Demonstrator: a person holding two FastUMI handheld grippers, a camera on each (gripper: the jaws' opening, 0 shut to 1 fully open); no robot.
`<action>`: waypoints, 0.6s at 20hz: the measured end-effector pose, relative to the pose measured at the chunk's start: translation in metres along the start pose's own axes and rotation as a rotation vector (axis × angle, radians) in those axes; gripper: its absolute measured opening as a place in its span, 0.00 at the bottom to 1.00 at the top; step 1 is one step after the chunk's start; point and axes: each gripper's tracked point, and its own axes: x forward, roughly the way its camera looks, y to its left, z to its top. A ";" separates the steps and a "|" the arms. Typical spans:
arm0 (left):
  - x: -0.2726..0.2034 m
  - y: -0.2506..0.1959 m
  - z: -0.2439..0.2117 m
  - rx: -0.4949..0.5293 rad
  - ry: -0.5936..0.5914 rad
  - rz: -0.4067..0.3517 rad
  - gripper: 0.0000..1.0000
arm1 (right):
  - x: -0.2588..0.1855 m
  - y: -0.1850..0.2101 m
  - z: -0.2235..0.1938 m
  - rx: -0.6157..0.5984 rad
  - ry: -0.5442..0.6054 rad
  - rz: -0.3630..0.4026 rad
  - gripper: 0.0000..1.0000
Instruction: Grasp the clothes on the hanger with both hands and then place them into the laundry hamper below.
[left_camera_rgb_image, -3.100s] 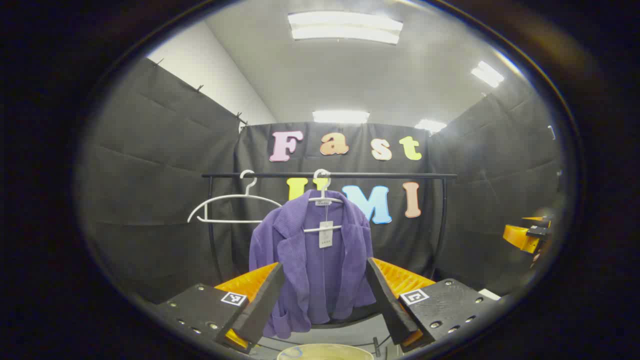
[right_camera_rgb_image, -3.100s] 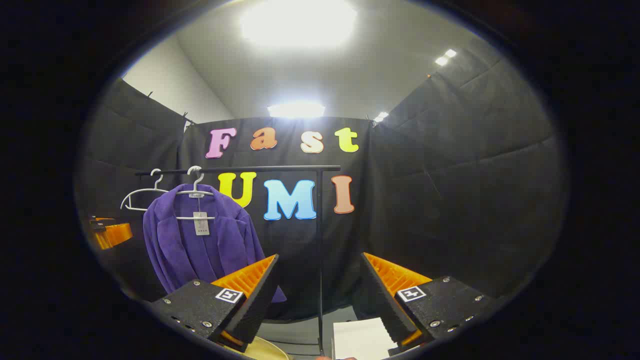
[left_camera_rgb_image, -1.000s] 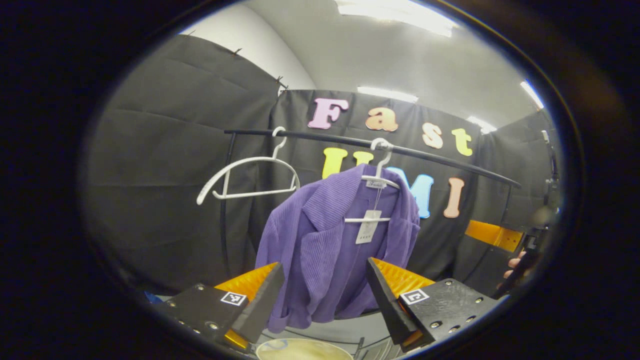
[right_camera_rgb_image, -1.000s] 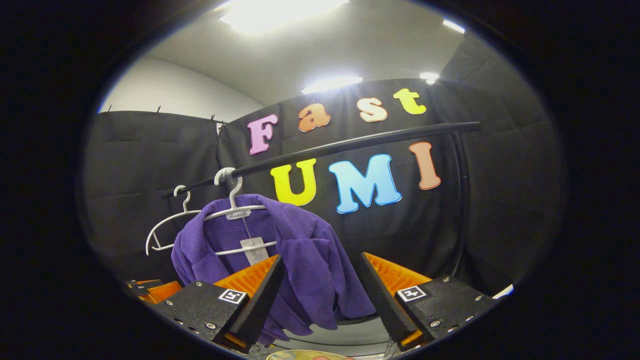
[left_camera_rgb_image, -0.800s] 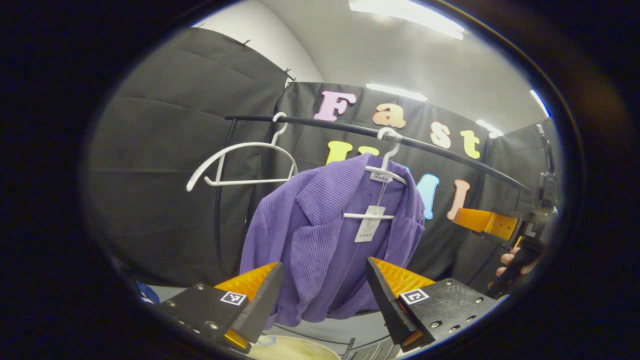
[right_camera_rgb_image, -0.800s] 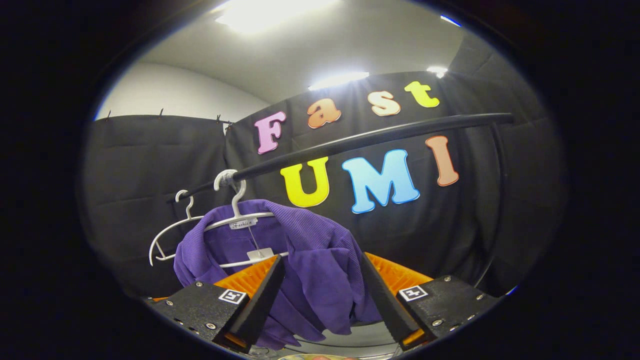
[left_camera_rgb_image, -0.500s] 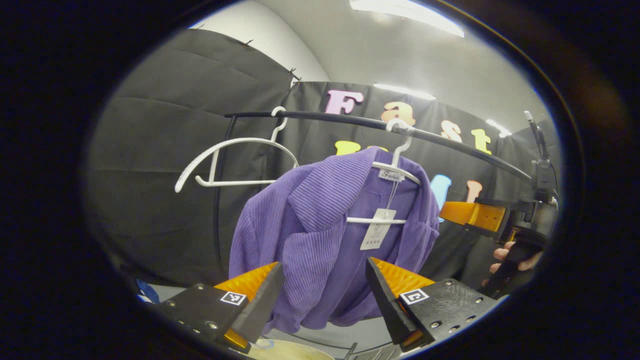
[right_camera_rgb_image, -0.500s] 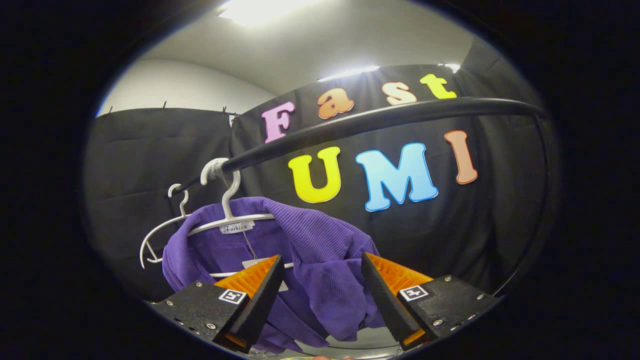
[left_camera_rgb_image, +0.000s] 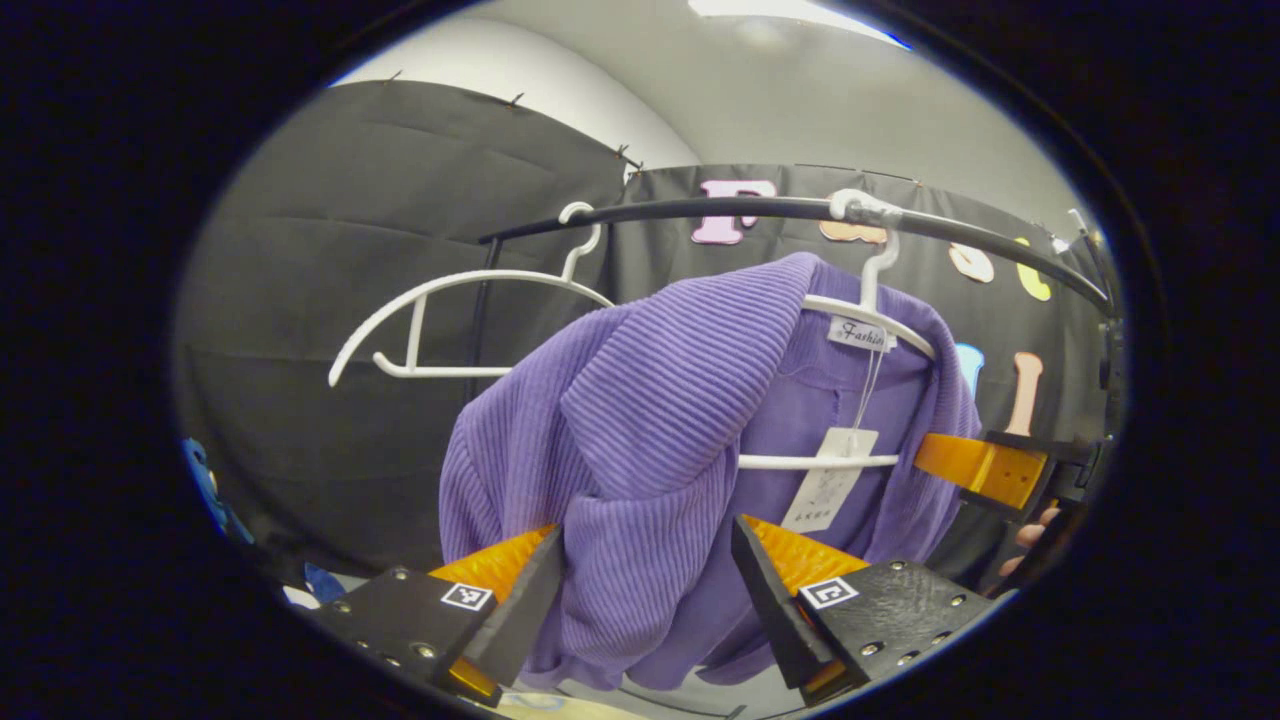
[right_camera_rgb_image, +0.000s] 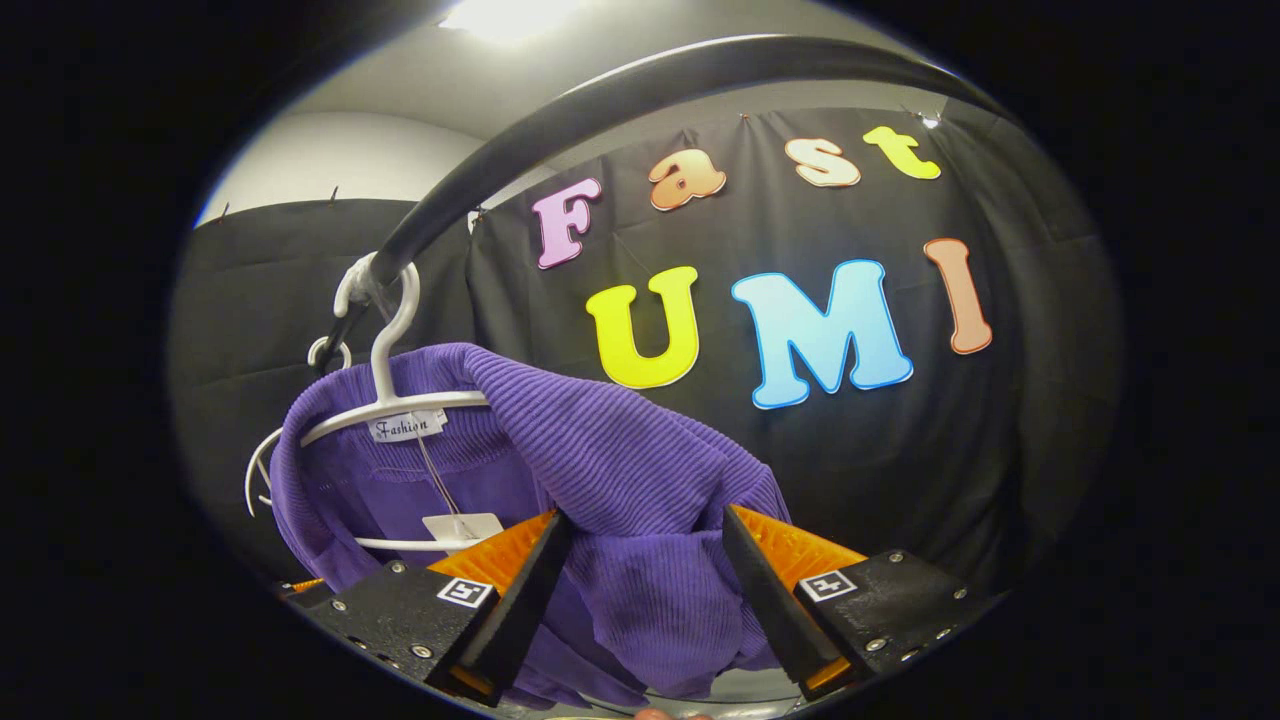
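Purple ribbed garment (left_camera_rgb_image: 640, 420) hanging on a white hanger (left_camera_rgb_image: 868, 318), hooked over the black rail (left_camera_rgb_image: 720, 210); white tag (left_camera_rgb_image: 830, 490) dangling inside the collar, just above the hanger's lower bar. Second, bare white hanger (left_camera_rgb_image: 450, 320) hooked on the same rail, just left of the garment in the left gripper view.

Left tongs (left_camera_rgb_image: 645, 590) spread wide, one finger on each side of the garment's near shoulder and sleeve, fabric lying between them; pressing on the cloth not discernible, no pinch.

Right tongs (right_camera_rgb_image: 640, 590) likewise spread, straddling the garment's other shoulder (right_camera_rgb_image: 620, 450) just below the rail (right_camera_rgb_image: 600, 110), cloth draped between the fingers, touching or nearly so at both inner faces, not squeezed. Same tongs seen in the left gripper view at the garment's far edge (left_camera_rgb_image: 985, 470), with a hand (left_camera_rgb_image: 1030, 530) behind them.

Pale rim at the bottom, under the garment, too cropped to identify.
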 end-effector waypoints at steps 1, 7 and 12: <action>0.001 0.002 0.001 0.010 -0.009 0.016 0.99 | 0.002 0.001 0.000 0.002 -0.007 0.002 0.95; 0.000 0.004 0.011 0.048 -0.056 0.067 0.58 | 0.011 0.004 0.002 0.047 -0.029 -0.005 0.95; 0.008 -0.016 0.005 0.015 -0.054 -0.010 0.56 | 0.007 0.011 0.003 0.023 -0.026 0.043 0.95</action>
